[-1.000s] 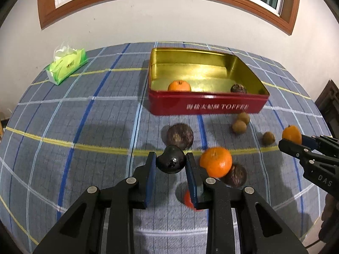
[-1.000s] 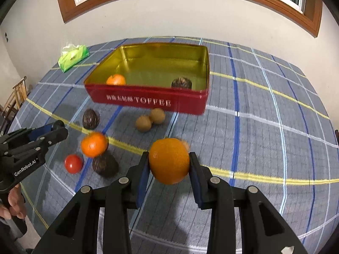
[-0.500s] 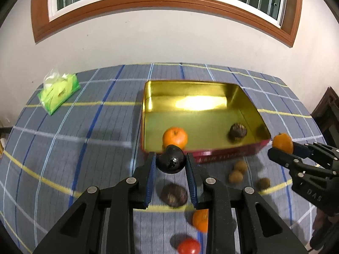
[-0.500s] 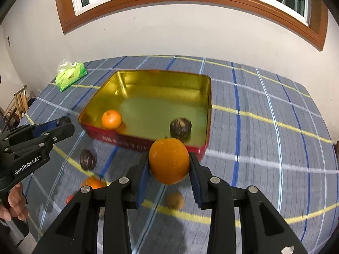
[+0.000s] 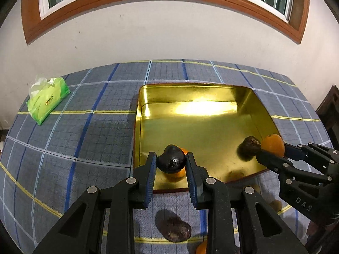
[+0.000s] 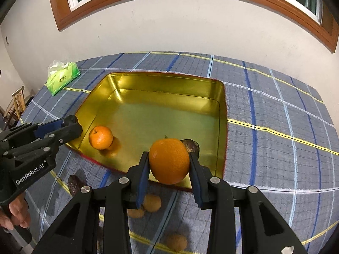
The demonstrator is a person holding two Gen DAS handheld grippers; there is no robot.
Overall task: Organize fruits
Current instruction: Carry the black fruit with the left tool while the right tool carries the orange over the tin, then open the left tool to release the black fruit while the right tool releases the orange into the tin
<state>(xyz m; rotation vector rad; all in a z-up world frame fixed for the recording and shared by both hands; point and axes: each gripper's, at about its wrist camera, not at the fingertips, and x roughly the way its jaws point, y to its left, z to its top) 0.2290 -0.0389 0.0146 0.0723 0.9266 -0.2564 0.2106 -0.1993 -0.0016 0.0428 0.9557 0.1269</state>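
Left tool (image 5: pixel 171 165) pinching dark fruit (image 5: pixel 171 162) over gold tin (image 5: pixel 190 97) | right tool (image 6: pixel 168 165) gripping orange (image 6: pixel 168 160) (above tin's near wall) | mandarin (image 6: pixel 100 137) inside tin

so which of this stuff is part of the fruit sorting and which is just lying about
Part of the job:
- gold tin
- dark fruit in left gripper
- orange in right gripper
- small orange in the tin
- brown fruits on the cloth

Lying about:
- tissue pack
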